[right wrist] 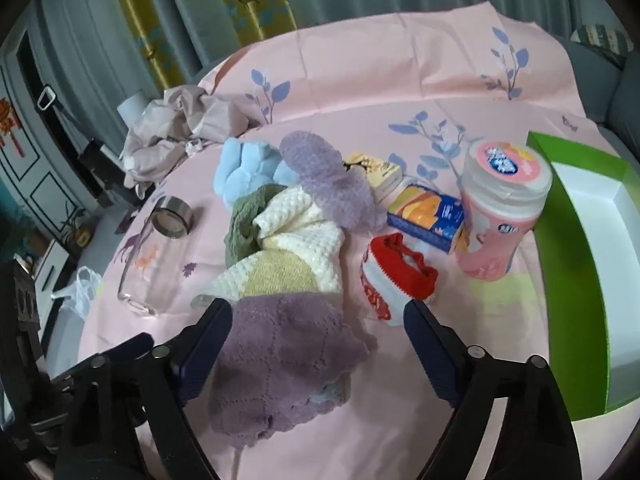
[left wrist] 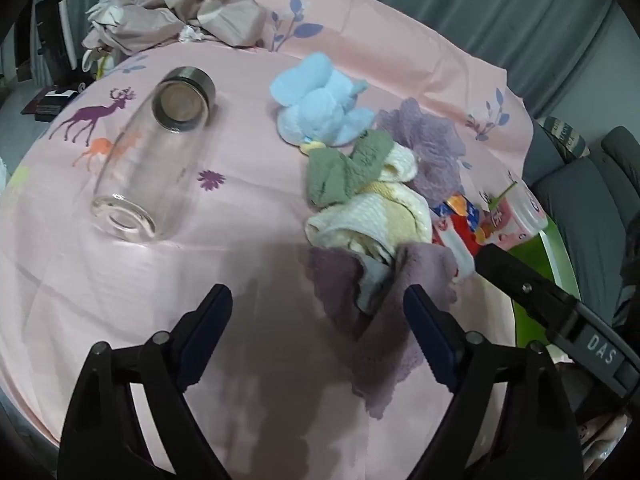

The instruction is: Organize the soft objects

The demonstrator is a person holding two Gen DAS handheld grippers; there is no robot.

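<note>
Both grippers are spread wide with nothing pinched; the left gripper [left wrist: 318, 320] hangs over bare pink sheet [left wrist: 120, 300] with its right finger just at the edge of the mauve cloth [left wrist: 384, 320], and the right gripper [right wrist: 318, 328] sits over that same mauve cloth [right wrist: 280, 364], which lies flat between its fingers but isn't squeezed by either pad, so both are released.

Just past the mauve cloth is the soft pile; a cream-and-yellow knit cloth [right wrist: 292, 256] on the near side, a crumpled green cloth [right wrist: 244, 220] touching its left edge, then a fuzzy purple cloth [right wrist: 324, 184] draped over the far side, and a light blue fluffy cloth [right wrist: 244, 168] bunched up behind the green one; all of them touch or overlap in one heap.

Right of the heap there's a small red-and-white pouch [right wrist: 396, 276]; beyond it a blue and orange box [right wrist: 428, 212] and a yellowish box [right wrist: 376, 168]; a pink tub with a white lid [right wrist: 500, 208] stands upright next to those; a green tray with a white inside [right wrist: 592, 216] runs along the right edge.

Left of the heap a clear glass bottle with a metal cap [left wrist: 156, 156] lies on its side, well apart from the cloths; at the far left corner sits a rumpled wad of pinkish-grey fabric [left wrist: 172, 12]; grey curtains [right wrist: 100, 40] hang at the back.
</note>
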